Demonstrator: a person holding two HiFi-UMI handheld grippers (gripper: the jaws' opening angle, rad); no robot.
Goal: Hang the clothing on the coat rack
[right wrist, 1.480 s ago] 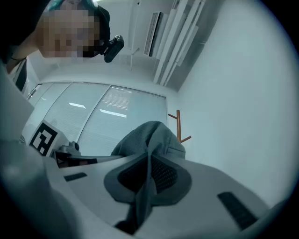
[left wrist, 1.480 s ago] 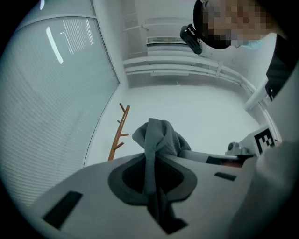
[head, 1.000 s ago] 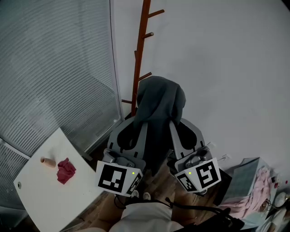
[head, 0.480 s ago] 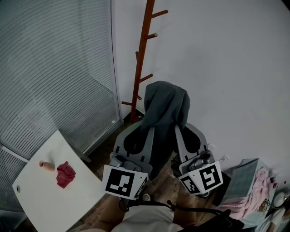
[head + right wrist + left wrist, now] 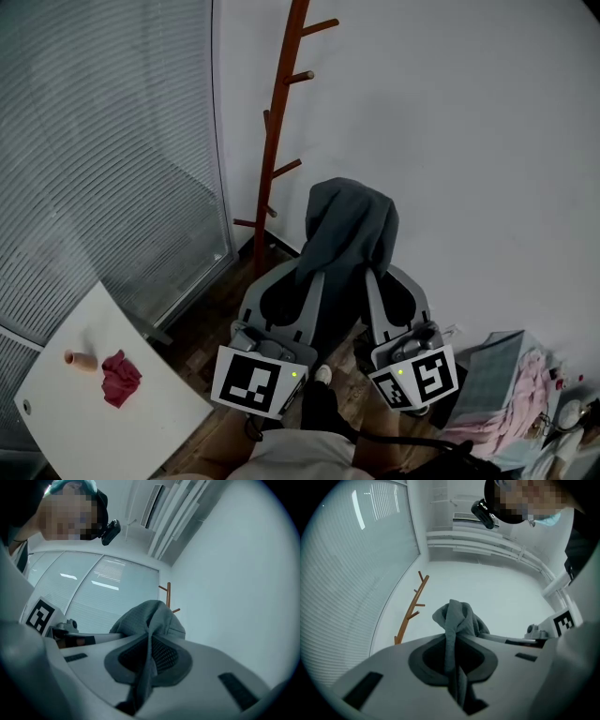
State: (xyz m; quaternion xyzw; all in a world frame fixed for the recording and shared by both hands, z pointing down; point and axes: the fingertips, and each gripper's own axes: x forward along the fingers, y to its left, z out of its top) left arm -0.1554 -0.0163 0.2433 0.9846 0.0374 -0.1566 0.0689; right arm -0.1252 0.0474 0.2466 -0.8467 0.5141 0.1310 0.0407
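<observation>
A dark grey garment (image 5: 352,225) hangs bunched between both grippers, held up in front of the white wall. My left gripper (image 5: 307,274) is shut on its left fold and my right gripper (image 5: 377,277) is shut on its right fold. The brown wooden coat rack (image 5: 277,122), with bare pegs, stands to the left of the garment and apart from it. In the left gripper view the cloth (image 5: 457,620) runs down through the left gripper (image 5: 452,663), with the rack (image 5: 411,609) beyond. In the right gripper view the cloth (image 5: 145,618) is pinched in the right gripper (image 5: 149,660), and the rack (image 5: 168,595) shows behind it.
A glass wall with blinds (image 5: 103,159) stands left of the rack. At lower left a white table (image 5: 56,422) bears a red cloth (image 5: 117,377) and a small tan cylinder (image 5: 80,359). Boxes and pink fabric (image 5: 525,384) lie at lower right.
Both grippers and the garment have shifted a little to the right of the rack pole. The garment no longer overlaps the lower pegs in the head view. Both grips are unchanged.
</observation>
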